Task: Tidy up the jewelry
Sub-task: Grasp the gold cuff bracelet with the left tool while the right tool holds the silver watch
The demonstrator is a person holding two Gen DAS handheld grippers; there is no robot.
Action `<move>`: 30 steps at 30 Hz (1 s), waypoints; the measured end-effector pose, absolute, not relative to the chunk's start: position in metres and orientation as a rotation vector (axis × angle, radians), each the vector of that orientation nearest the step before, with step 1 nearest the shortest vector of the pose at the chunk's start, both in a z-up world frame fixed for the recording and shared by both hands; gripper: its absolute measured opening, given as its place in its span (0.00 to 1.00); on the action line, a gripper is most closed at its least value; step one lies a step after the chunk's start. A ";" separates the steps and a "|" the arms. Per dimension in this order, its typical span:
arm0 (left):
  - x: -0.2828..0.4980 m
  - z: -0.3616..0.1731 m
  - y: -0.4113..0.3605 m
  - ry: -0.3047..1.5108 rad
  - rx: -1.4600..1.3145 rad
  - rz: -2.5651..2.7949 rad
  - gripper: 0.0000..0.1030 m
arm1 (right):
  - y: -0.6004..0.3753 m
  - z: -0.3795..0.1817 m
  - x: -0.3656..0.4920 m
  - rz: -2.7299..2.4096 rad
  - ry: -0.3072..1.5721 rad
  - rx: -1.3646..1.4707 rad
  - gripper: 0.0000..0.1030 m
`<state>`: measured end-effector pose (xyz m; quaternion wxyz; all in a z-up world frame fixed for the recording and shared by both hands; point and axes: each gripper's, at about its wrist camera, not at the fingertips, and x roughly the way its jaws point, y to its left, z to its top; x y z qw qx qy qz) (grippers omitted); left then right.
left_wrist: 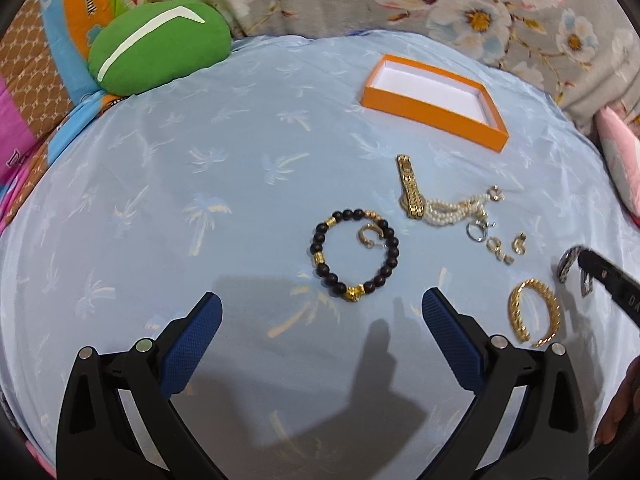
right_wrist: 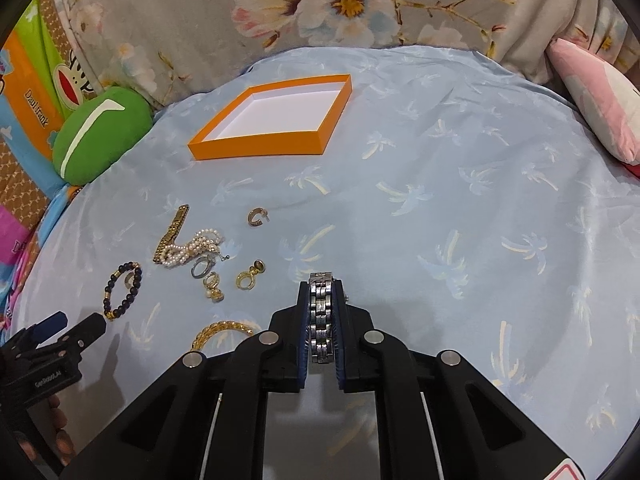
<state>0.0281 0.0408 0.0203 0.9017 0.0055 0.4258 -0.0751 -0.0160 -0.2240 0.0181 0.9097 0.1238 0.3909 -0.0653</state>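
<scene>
Here, a silver metal link bracelet [right_wrist: 321, 312] is clamped between the blue-padded fingers of the right gripper [right_wrist: 321, 320], held above the light blue palm-printed cloth [right_wrist: 440, 184] near its front edge. The fingers of the left gripper [left_wrist: 322, 312] are spread wide, with nothing held between them, just in front of a dark beaded bracelet with gold accents [left_wrist: 354, 258]. A small gold hoop earring [left_wrist: 370, 235] is seen lying inside that bracelet's ring. A flat gold link watch band [left_wrist: 410, 186] is touched by a pearl strand bracelet [left_wrist: 456, 210], with a silver ring [left_wrist: 476, 233] and small gold earrings [left_wrist: 502, 249] just beside them. A twisted gold bangle [left_wrist: 534, 312] lies nearer the front edge. An open orange shallow box with a white interior [right_wrist: 256, 148] is placed toward the far edge, well apart from the jewelry. A green cushion [left_wrist: 158, 46] rests at the far left corner.
</scene>
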 end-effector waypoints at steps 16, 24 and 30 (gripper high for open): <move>-0.003 0.027 -0.068 0.877 0.130 -0.454 0.95 | -0.251 0.028 -0.032 -0.202 0.792 0.278 0.09; -0.002 0.000 -0.105 0.938 0.225 -0.480 0.85 | -0.263 0.028 -0.037 -0.212 0.787 0.299 0.09; -0.002 -0.003 -0.103 0.916 0.241 -0.476 0.57 | -0.264 0.030 -0.036 -0.201 0.783 0.309 0.09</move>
